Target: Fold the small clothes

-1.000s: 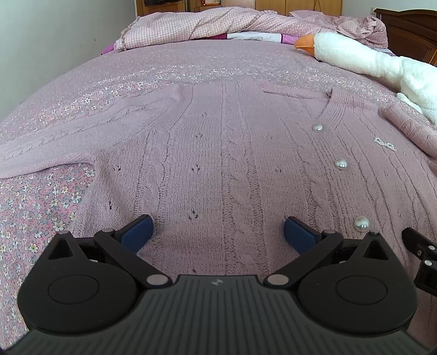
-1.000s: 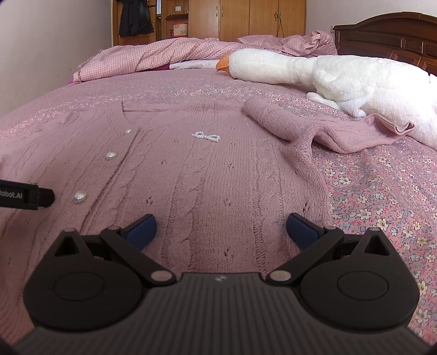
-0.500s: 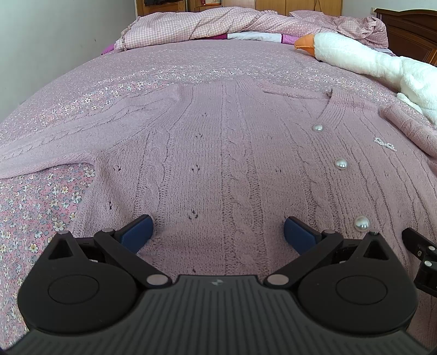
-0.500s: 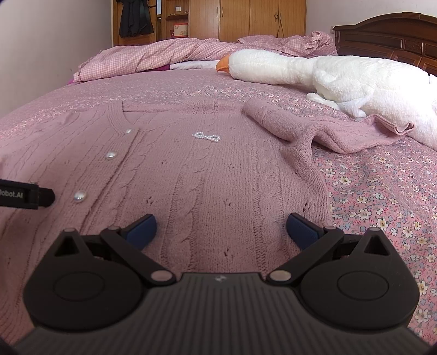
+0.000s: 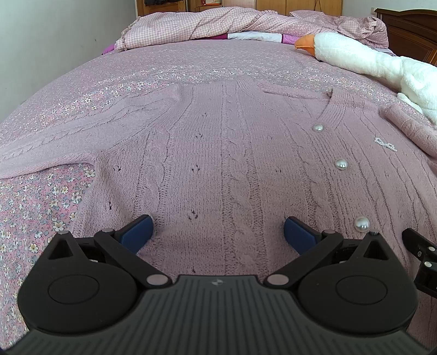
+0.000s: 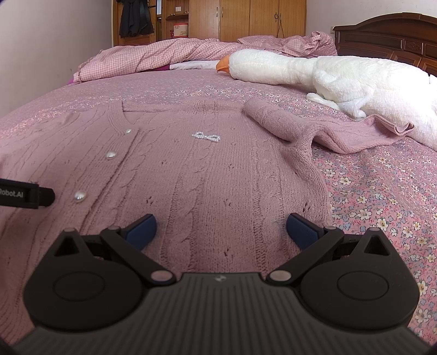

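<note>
A pink cable-knit cardigan [image 5: 235,153] with pearl buttons [image 5: 341,164] lies flat, front up, on the bed. Its left sleeve [image 5: 68,139] stretches out to the left. Its right sleeve [image 6: 306,128] lies bunched toward the plush goose. A small pearl bow [image 6: 206,136] sits on the chest. My left gripper [image 5: 217,232] is open, low over the hem on the left half. My right gripper [image 6: 221,230] is open over the hem on the right half. Nothing is between either pair of blue pads. The left gripper's side [image 6: 26,194] shows in the right wrist view.
A large white plush goose [image 6: 341,76] lies along the right of the bed, touching the bunched sleeve. A crumpled pink checked duvet [image 5: 218,24] is heaped at the far end. The floral bedspread [image 5: 41,196] surrounds the cardigan. A dark wooden headboard [image 6: 387,38] stands at the right.
</note>
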A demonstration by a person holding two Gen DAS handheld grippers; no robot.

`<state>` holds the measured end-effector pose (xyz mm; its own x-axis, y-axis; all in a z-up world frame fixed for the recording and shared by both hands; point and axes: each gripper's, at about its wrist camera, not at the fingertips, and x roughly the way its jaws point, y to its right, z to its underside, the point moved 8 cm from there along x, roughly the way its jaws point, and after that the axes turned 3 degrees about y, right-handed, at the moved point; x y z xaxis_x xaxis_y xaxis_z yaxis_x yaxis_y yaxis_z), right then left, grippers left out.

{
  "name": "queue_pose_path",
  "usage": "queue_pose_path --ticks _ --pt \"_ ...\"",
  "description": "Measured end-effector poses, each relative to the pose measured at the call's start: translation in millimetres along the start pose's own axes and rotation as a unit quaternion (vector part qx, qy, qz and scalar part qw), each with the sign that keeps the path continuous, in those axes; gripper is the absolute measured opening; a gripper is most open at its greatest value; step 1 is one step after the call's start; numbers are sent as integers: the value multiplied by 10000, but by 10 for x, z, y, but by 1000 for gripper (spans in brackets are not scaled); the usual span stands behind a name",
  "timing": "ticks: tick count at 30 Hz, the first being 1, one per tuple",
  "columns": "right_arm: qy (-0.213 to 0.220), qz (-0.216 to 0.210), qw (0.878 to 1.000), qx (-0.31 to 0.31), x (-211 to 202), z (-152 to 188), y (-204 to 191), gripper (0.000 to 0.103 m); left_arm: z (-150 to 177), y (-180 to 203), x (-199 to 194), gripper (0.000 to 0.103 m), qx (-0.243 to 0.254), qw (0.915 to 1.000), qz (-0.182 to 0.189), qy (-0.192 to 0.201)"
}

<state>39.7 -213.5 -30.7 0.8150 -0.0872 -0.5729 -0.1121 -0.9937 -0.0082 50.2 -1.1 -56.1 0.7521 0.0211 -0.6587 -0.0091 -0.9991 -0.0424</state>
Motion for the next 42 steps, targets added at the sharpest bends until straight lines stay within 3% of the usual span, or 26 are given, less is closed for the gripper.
queue_pose_path --ticks 29,42 --pt "10 -7 10000 16 -1 -16 3 103 2 4 -3 103 1 10000 -3 0" --pt "-143 -170 9997 77 13 -29 28 103 -61 -21 54 103 -10 9998 27 -216"
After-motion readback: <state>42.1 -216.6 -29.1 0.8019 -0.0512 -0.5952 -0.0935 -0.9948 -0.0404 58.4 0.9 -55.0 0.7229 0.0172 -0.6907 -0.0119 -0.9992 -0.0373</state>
